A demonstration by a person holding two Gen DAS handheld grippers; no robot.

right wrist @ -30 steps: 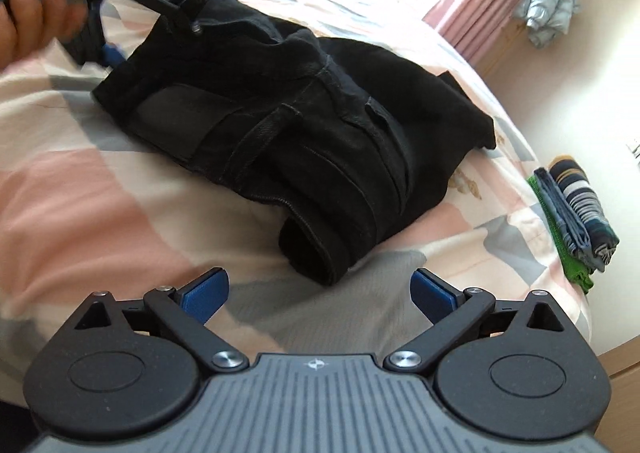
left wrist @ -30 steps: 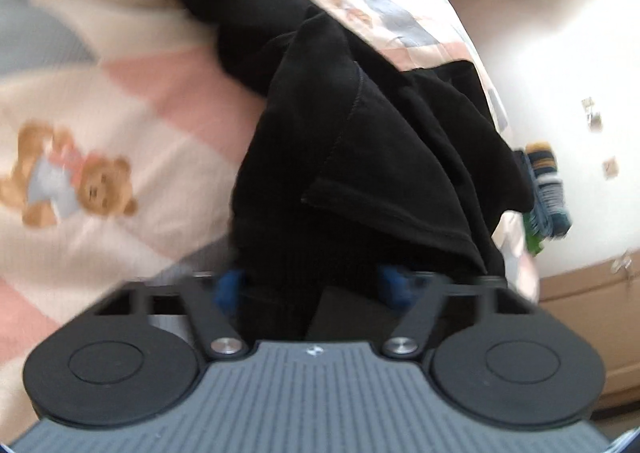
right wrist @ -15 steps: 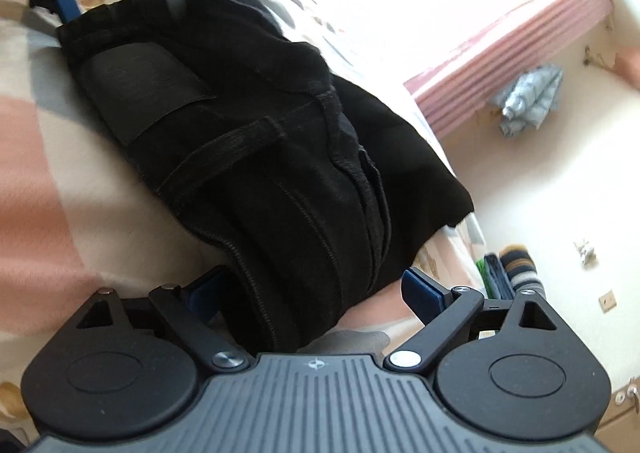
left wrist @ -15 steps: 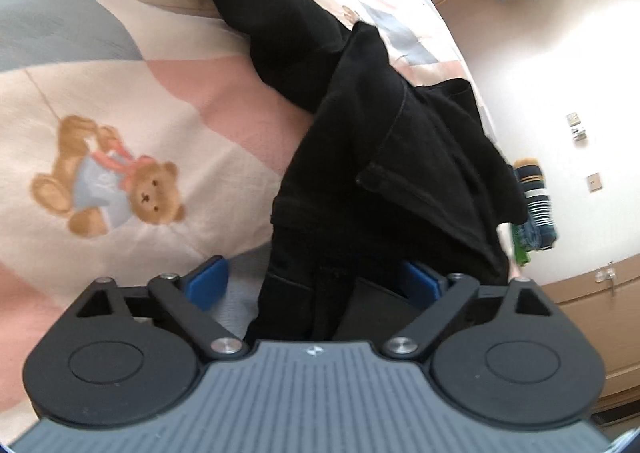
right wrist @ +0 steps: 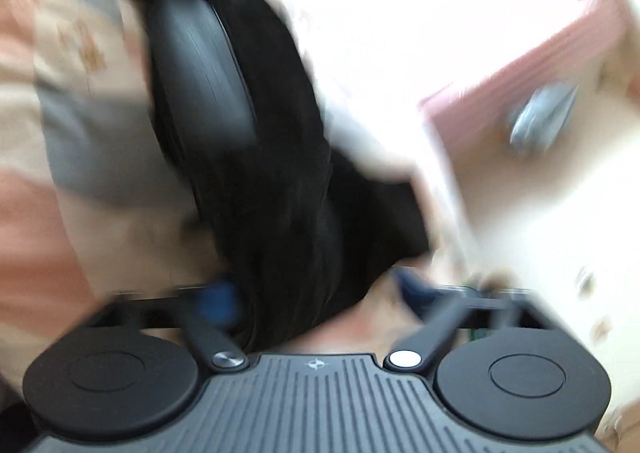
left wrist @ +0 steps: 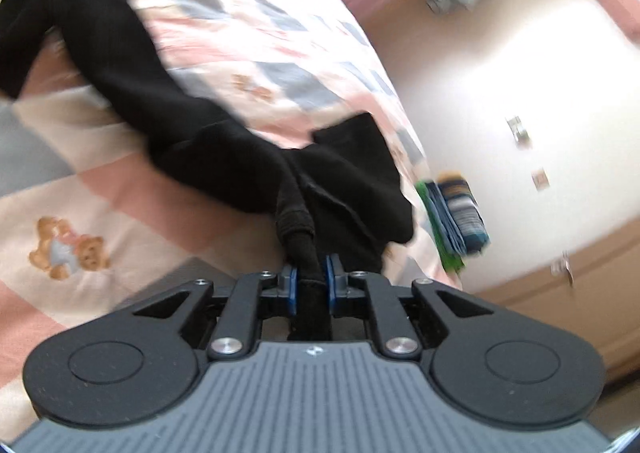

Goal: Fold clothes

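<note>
A: Left wrist view is the sharp one here. It shows the black trousers point(left wrist: 224, 157) strung out across the patchwork bedspread point(left wrist: 120, 213), with a teddy bear print point(left wrist: 68, 253) low on the left, and a stack of folded striped clothes point(left wrist: 456, 213) past the bed's edge.

B: And the right wrist view gives none of that. It's heavily smeared, mostly dark cloth point(right wrist: 280, 181) filling the centre.

A: The left gripper point(left wrist: 311, 281) has its blue pads point(left wrist: 289, 285) drawn in narrow, pinching a bunched ridge of the black fabric between them.

B: The right gripper point(right wrist: 316, 293) reads differently: its blue pads point(right wrist: 220, 305) sit wide apart, and a fold of the trousers lies in the gap, closer to the left-hand pad. Whether either pad actually touches the cloth can't be told through the blur.

A: Orientation, then. In the left view the garment's long axis runs from the clamped end at the gripper up and away to the far left, where the other end lies on the bedspread.

B: In the right view the dark mass runs up from the gripper toward the top left.
</note>
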